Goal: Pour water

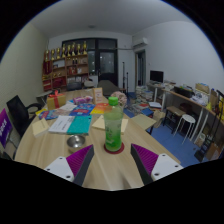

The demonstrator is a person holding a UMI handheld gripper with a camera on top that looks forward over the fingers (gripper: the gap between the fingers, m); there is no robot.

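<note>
The jaws [113,160] stand apart over the wooden tabletop [50,140], gripping nothing. A green bottle [114,126] stands upright on a dark coaster just ahead, between them. Papers [70,124] lie far left.

no legible text, labels or numbers

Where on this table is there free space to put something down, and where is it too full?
Bare wood lies between the tongs and the green bottle, and on the table to the bottle's right. Crowded: books and papers to its left and behind. The tongs are open.
</note>
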